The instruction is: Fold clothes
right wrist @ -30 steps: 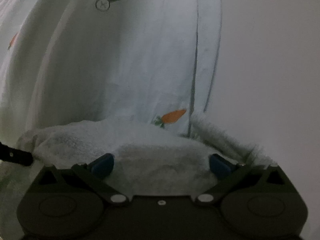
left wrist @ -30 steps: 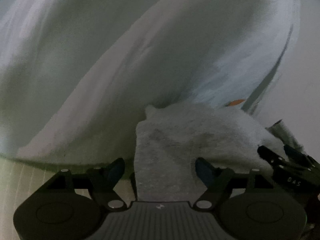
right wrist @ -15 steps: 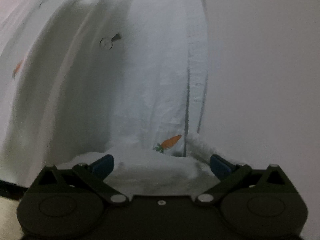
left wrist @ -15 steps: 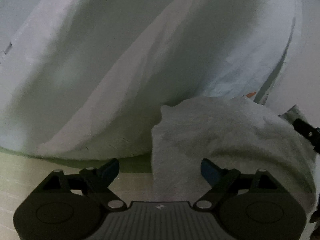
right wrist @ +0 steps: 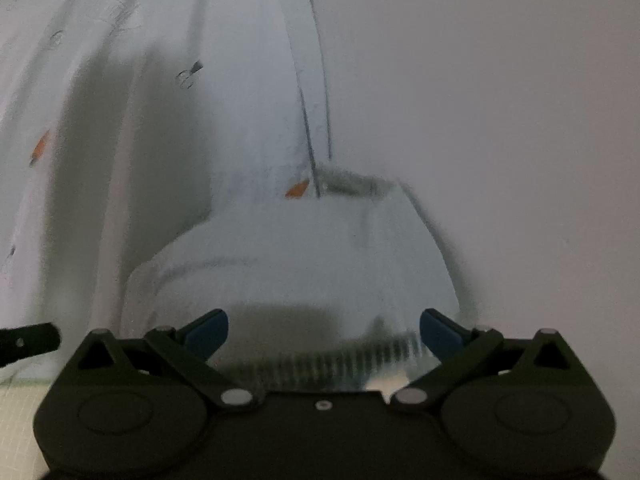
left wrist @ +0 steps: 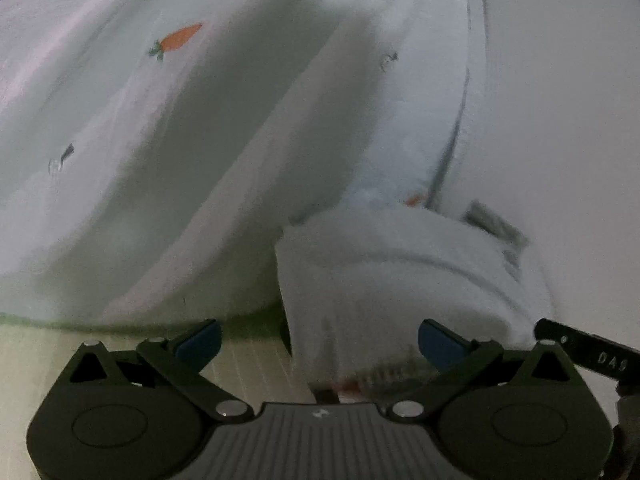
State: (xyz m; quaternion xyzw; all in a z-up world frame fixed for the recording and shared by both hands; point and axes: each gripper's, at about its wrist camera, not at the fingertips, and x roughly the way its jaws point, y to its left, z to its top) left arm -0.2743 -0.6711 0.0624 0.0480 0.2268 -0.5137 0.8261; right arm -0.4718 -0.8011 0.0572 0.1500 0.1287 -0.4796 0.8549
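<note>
A white garment with small carrot prints (left wrist: pixel 176 38) fills both views. Its fleecy folded edge (left wrist: pixel 384 280) lies right in front of my left gripper (left wrist: pixel 318 338), whose blue fingertips stand wide apart around the cloth's near corner. In the right wrist view the same fleecy fold (right wrist: pixel 320 264) lies before my right gripper (right wrist: pixel 324 330), which is also open with the cloth between its fingers. A dark seam line (right wrist: pixel 316 120) runs up the garment. The right gripper's tip (left wrist: pixel 592 354) shows at the left view's right edge.
A pale lined mat (left wrist: pixel 120 340) shows under the garment at the lower left. A plain white surface (right wrist: pixel 500 120) takes up the right side of both views. The left gripper's dark tip (right wrist: pixel 28 342) shows at the right view's left edge.
Both grippers have pulled back from the garment. The fleecy fold now lies loose and farther from the fingers, and more of the garment with its carrot prints shows.
</note>
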